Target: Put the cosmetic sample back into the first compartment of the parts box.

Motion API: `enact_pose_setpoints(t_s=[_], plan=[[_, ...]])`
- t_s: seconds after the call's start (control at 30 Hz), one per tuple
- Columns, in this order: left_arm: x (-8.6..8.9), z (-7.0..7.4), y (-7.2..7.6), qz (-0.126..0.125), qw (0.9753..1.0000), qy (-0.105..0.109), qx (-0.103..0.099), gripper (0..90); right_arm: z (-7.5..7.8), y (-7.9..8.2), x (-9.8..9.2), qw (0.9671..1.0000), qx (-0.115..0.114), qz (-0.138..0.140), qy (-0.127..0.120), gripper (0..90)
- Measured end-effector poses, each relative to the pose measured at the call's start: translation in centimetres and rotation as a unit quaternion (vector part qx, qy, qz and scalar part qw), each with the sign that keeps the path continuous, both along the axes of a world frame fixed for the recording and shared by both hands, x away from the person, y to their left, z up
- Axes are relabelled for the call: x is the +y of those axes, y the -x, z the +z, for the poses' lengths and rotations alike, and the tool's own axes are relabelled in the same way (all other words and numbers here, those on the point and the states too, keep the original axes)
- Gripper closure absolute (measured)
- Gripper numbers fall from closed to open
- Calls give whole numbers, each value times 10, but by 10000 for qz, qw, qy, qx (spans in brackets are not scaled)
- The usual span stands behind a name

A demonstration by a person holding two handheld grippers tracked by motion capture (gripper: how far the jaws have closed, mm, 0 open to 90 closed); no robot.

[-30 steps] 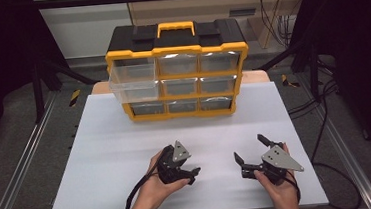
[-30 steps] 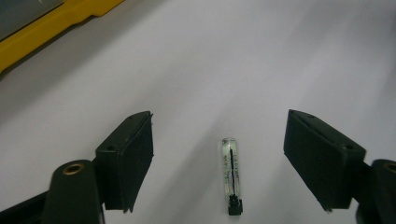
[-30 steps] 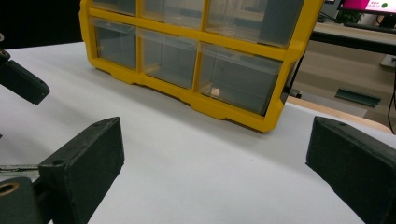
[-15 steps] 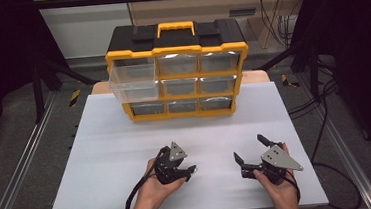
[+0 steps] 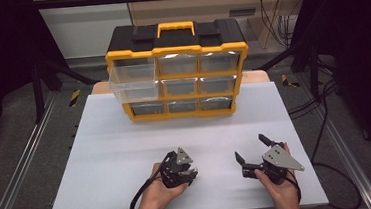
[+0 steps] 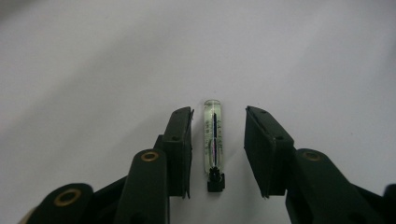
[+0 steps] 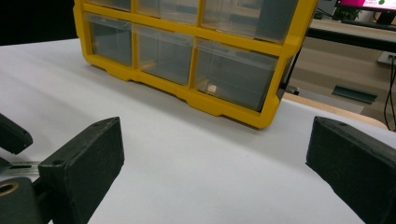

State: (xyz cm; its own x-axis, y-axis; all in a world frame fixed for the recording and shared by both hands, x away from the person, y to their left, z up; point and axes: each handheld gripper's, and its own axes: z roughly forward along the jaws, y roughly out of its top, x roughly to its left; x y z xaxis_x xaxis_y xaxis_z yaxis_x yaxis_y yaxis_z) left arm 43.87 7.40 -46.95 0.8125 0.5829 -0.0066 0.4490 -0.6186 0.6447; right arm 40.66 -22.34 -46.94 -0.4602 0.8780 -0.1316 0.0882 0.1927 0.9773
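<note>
So the left gripper (image 5: 191, 173) has been tipped further down toward the table (image 5: 127, 149) over the last second, while the right gripper (image 5: 251, 152) has basically been left where it was. In the left gripper view a little glass vial (image 6: 214, 140) is now framed right between the two jaws, lying flat on the white surface near the front edge, not touched on either side yet. The jaws are spread just wider than the vial, nothing gripped, so a pick looks lined up and only the squeeze is left, probably. The vial is a thin clear tube with a rounded end, a small black cap, and a dark strip inside; smooth, round and rollable, so it could get nudged off. The right gripper is held wide open and empty, pointed at the yellow organizer (image 7: 187, 95) with see-through plastic drawers. The tabletop looks matte and plain.
</note>
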Motion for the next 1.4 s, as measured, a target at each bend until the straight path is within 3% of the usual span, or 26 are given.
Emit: enact_pose_setpoints(t_s=[0.4,0.7,0.83,1.13,1.4], plan=[[1,-4,0,21,9999,-40,147,712,1,1,-3,10000,-50,-52,-26,42],[0,-6,3,125,9999,-95,2,801,1,1,-4,10000,-57,-54,-34,41],[3,-5,5,214,9997,63,-82,802,1,1,-4,9999,-43,-20,-92,37],[21,12,5,354,9981,254,-443,803,2,1,-6,9997,-105,91,-219,39],[43,26,-2,555,9964,391,-510,803,2,2,-5,9994,-224,168,-209,41]])
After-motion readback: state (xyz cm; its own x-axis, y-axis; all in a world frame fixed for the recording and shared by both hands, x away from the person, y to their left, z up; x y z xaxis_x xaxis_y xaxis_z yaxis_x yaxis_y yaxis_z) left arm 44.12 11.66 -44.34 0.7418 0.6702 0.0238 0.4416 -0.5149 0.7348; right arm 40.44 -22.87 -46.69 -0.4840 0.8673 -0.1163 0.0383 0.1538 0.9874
